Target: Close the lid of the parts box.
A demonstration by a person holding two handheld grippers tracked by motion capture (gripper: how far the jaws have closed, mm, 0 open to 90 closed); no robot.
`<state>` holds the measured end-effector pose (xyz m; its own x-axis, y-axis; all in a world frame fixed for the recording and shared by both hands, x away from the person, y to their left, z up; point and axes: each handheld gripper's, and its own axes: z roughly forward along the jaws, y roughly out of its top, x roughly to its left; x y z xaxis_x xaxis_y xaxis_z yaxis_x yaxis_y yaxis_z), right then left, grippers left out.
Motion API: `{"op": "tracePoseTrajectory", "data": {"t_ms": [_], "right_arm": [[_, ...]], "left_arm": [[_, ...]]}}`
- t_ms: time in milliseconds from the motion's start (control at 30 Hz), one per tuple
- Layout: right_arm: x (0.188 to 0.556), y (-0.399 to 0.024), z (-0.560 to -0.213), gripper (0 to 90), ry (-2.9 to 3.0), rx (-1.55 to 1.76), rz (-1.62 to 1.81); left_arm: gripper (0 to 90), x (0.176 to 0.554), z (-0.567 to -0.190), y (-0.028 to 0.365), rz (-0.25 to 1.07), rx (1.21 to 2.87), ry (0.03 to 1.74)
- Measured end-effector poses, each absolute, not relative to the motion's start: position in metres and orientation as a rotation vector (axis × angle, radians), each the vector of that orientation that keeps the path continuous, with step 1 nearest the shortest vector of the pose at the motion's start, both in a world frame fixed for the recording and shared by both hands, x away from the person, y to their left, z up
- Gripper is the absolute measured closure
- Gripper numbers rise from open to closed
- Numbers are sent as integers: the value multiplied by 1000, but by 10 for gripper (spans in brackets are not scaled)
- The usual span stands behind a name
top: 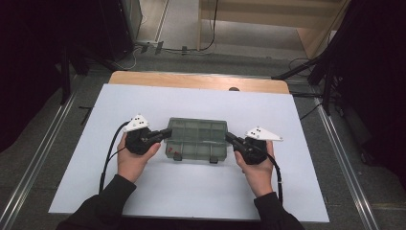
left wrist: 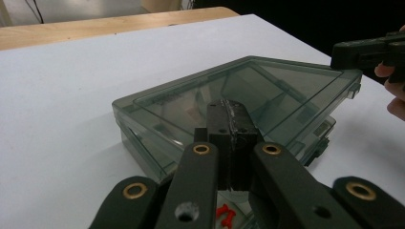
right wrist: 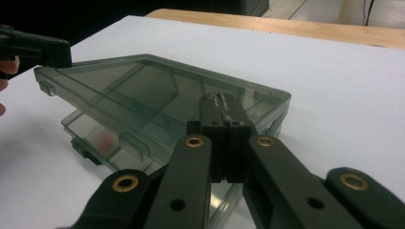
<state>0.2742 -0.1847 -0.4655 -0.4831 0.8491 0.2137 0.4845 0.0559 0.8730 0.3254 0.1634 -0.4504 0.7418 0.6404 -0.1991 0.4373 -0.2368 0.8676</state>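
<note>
1. A white table [top: 191, 191] covers most of the high view, with a wooden edge [top: 198, 81] showing along its far side and dark floor all round.
2. A person's forearms in dark sleeves come in from the bottom, each hand holding a black gripper.
3. Near the middle of the white surface lies a translucent grey-green compartment box [top: 197, 139], a shallow plastic organiser with dividers. In both gripper views its hinged lid [left wrist: 248, 90] is raised a little along the near edge, leaving a gap above the tray.
4. The left gripper [top: 163, 134] sits at the box's left end with its jaws pressed together and nothing between them. In the left gripper view the tips look to rest on or just over the lid; contact cannot be told for certain.
5. The right gripper [top: 230, 139] mirrors it at the right end, jaws likewise closed with nothing held.
6. Two dark latches [top: 213, 160] sit on the box's near edge.
7. Small red pieces [top: 177, 155] lie in a near-left compartment; their kind is too small to tell.
8. Judged from its look, the box is light, stiff, smooth and rather slippery. It would probably slide if pushed from one side, so steadying both ends and taking hold at the lid's rim or the latches seems safest.
</note>
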Motion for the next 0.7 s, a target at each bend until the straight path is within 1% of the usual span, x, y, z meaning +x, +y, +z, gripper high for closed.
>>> {"op": "tracePoseTrajectory", "data": {"t_ms": [300,700], "right_arm": [[263,-182,-475,900,1992,1329,1373],[255,-183,-487,900,1999,1328,1364]], "left_arm": [[896,312,-458,166,260,1884,822],[897,299,-475,169,259,1886,839]]}}
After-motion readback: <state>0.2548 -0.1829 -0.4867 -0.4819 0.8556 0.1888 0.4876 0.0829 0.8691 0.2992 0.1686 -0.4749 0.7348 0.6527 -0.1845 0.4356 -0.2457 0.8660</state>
